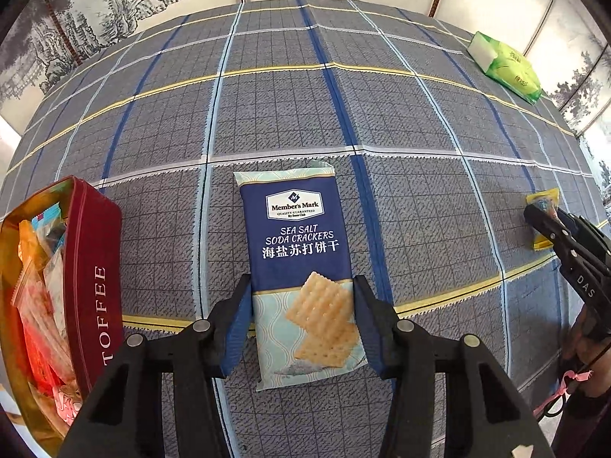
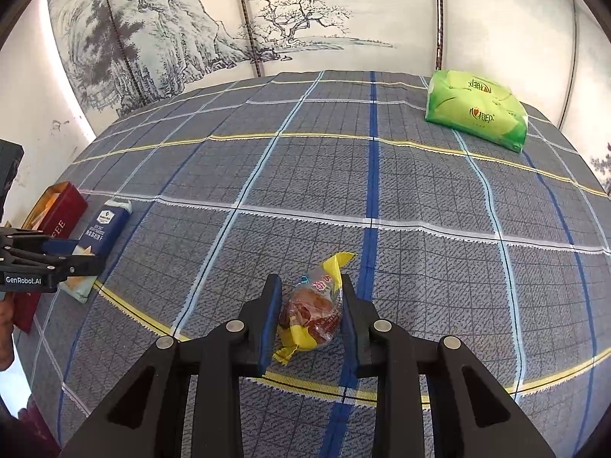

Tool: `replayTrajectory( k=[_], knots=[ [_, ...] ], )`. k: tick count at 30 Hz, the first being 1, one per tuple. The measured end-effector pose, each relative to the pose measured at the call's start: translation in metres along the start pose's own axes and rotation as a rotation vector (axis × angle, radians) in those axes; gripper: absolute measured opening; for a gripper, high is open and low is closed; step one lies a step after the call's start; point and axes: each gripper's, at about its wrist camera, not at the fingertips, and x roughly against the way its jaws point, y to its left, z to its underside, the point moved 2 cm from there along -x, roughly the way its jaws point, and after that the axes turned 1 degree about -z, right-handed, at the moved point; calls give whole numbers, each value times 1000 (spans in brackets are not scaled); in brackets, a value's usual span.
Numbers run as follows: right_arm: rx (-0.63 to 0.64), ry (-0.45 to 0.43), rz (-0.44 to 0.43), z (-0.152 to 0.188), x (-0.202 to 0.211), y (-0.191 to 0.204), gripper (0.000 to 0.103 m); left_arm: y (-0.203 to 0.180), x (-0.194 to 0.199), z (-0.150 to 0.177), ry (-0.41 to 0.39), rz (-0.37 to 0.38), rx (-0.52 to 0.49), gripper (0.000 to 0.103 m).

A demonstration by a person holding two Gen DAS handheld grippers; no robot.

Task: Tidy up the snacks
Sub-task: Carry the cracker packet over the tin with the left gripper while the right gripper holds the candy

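Observation:
A blue pack of sea salt soda crackers [image 1: 301, 267] lies flat on the checked tablecloth. My left gripper [image 1: 303, 290] straddles its near half, pads against both long edges. A red toffee tin [image 1: 91, 278] holding several wrapped snacks stands open at the left. My right gripper [image 2: 310, 297] straddles a small yellow-wrapped brown snack [image 2: 311, 311], pads close to its sides. In the left wrist view the right gripper [image 1: 542, 225] and that snack [image 1: 544, 200] show at the far right. In the right wrist view the crackers [image 2: 101, 229] and tin [image 2: 61, 206] are at the left.
A green tissue pack [image 2: 477, 114] lies at the table's far right corner; it also shows in the left wrist view [image 1: 508, 66]. A painted folding screen [image 2: 267, 19] stands behind the table. The checked cloth [image 1: 382, 114] covers the whole table.

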Motion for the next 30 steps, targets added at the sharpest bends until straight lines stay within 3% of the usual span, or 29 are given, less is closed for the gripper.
replayTrajectory(
  k=[6, 8, 15, 30],
  knots=[
    [-14, -1, 33, -1, 0, 6, 28, -2, 12, 10, -37, 24, -51, 46],
    [-43, -5, -18, 2, 4, 16, 25, -1, 22, 16, -61, 38, -67, 46],
    [-42, -12, -29, 10, -3, 54, 25, 16, 63, 31, -135, 86, -61, 46],
    [-8, -8, 29, 10, -5, 63, 25, 70, 121, 73, -261, 6, -28, 46]
  ],
)
